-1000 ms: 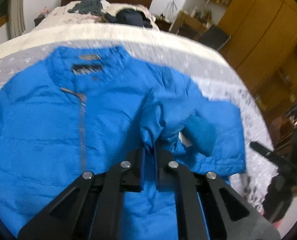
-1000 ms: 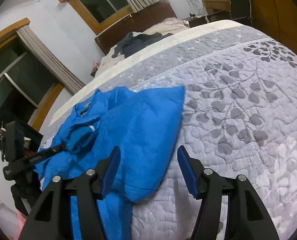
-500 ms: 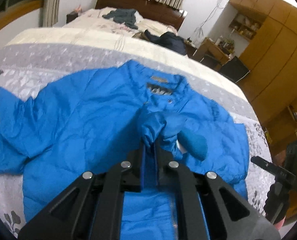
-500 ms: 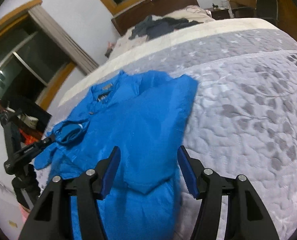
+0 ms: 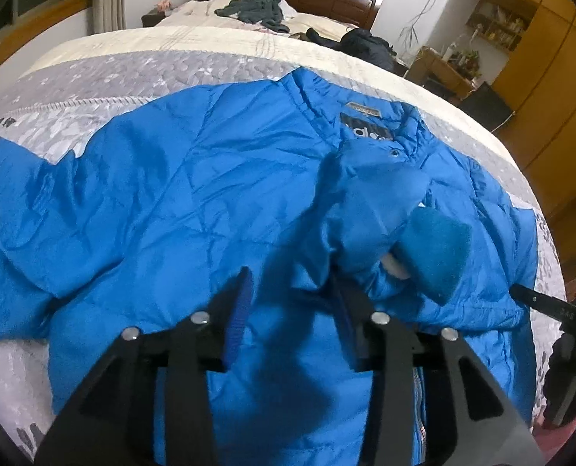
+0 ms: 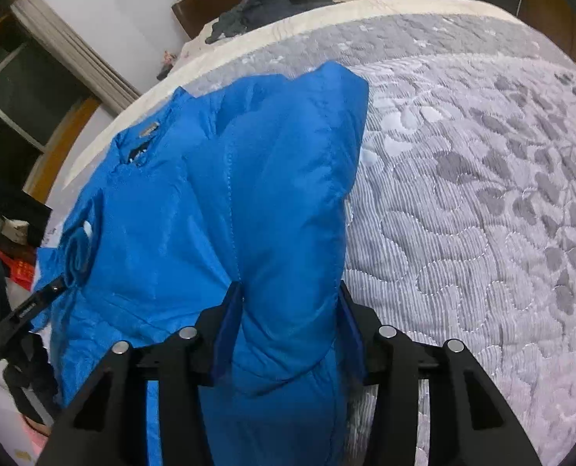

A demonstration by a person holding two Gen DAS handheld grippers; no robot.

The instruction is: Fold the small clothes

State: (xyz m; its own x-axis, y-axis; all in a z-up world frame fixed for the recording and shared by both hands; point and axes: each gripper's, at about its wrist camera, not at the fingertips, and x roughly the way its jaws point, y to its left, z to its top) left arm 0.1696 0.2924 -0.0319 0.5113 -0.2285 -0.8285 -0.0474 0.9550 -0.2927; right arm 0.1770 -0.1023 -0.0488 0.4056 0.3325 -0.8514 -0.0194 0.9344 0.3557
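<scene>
**Item: blue padded jacket, sleeve fold just released**

Location: the jacket (image 5: 195,194) lies spread, front up, on the grey quilted bed (image 5: 94,73), collar toward the headboard.

Left claw (image 5: 292,310): half a second ago its jaws were pressed together on the cuff end of the sleeve; now they stand spread, with the sleeve (image 5: 369,209) resting loose on the jacket's chest just ahead of them. The knit cuff (image 5: 435,248) lies on the chest below the collar label (image 5: 365,128). Judged: this sleeve has been folded in and let go.

Right claw (image 6: 290,310): jaws spread, as before, but now down over the jacket's outer side, with a puffed ridge of fabric (image 6: 288,233) sitting between the pads. No pinch is visible yet; contact with the pads cannot be told for certain.

Status: one sleeve placed inward; the far sleeve (image 5: 12,225) is spread out flat on the bed. The next call is probably closing the right claw on that ridge to fold the side over.

Risk: the slick, puffy fill may spring the placed sleeve back open.
</scene>
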